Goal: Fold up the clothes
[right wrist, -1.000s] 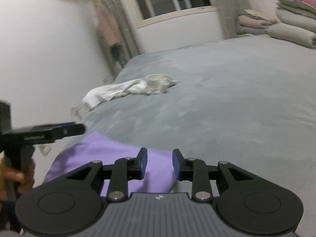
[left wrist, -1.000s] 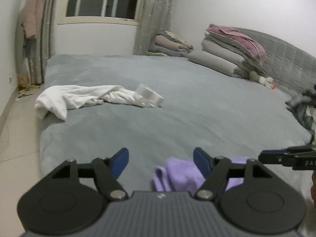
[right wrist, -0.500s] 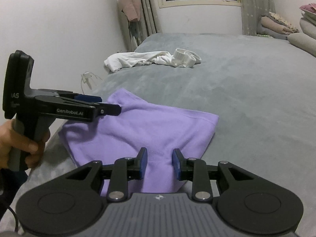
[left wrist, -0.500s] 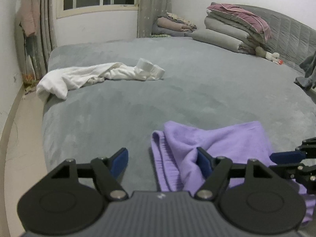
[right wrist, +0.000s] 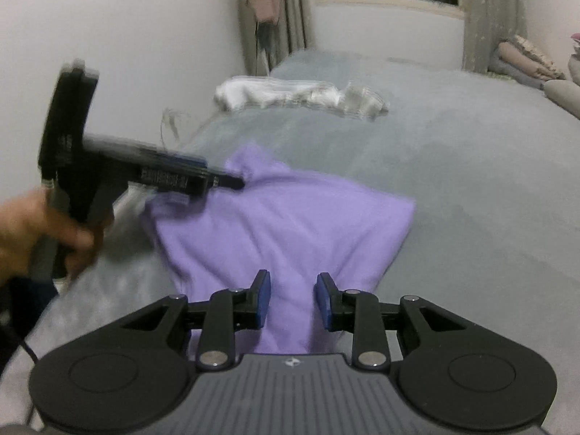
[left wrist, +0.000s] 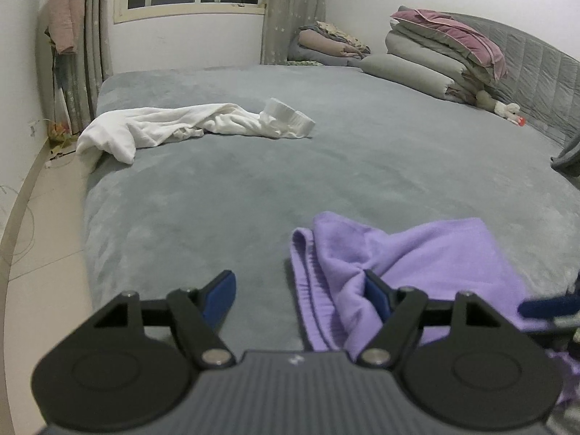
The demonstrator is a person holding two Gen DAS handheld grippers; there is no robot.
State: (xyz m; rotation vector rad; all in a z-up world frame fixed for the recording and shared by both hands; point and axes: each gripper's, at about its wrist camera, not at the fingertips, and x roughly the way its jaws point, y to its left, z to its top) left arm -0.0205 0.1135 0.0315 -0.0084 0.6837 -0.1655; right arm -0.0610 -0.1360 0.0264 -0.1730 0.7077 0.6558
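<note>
A purple garment lies on the grey bed near its front edge; it also shows in the left wrist view. My left gripper is wide open, its right finger against a raised fold of the purple cloth. In the right wrist view the left gripper appears blurred at the garment's left corner. My right gripper is open with a narrow gap, just above the garment's near edge, holding nothing.
A crumpled white garment lies at the bed's far left edge. Folded quilts and pillows are stacked by the headboard, with a small toy. A grey garment sits at the right. Floor lies to the left.
Both grippers have tilted and shifted so the purple garment is in full view. The garment's left corner is now lifted into a peak by the left gripper. The right gripper's gap widened slightly.
</note>
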